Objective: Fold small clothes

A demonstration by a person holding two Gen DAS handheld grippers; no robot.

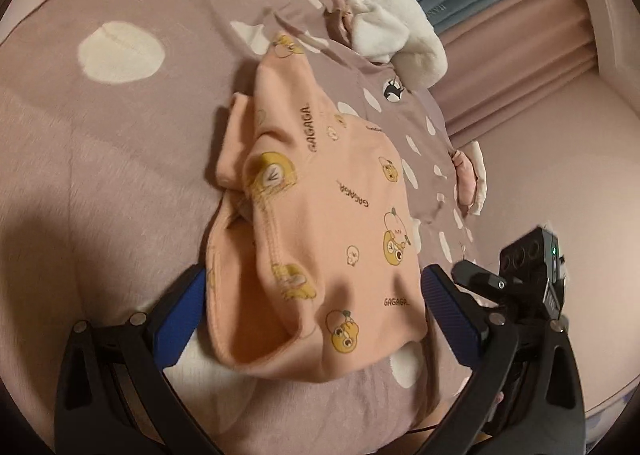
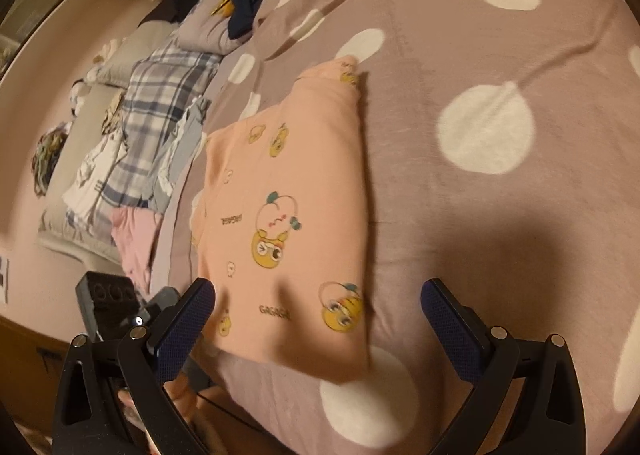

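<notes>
Dim warm indoor light, pinkish cast. Heavy fisheye bend with black vignette in the corners. Broad soft shadows on the bedspread [image 1: 100, 183] at 8 o'clock left view, 4 o'clock right view. Slight motion blur, no glare.

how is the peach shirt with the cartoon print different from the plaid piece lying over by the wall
The peach shirt is plain peach with yellow cartoon figures and GAGAGA lettering; the plaid piece is grey-blue check. The peach shirt lies alone on the dotted blanket, right before both open grippers; the plaid piece sits among other clothes off its edge. Both lie flat.
</notes>
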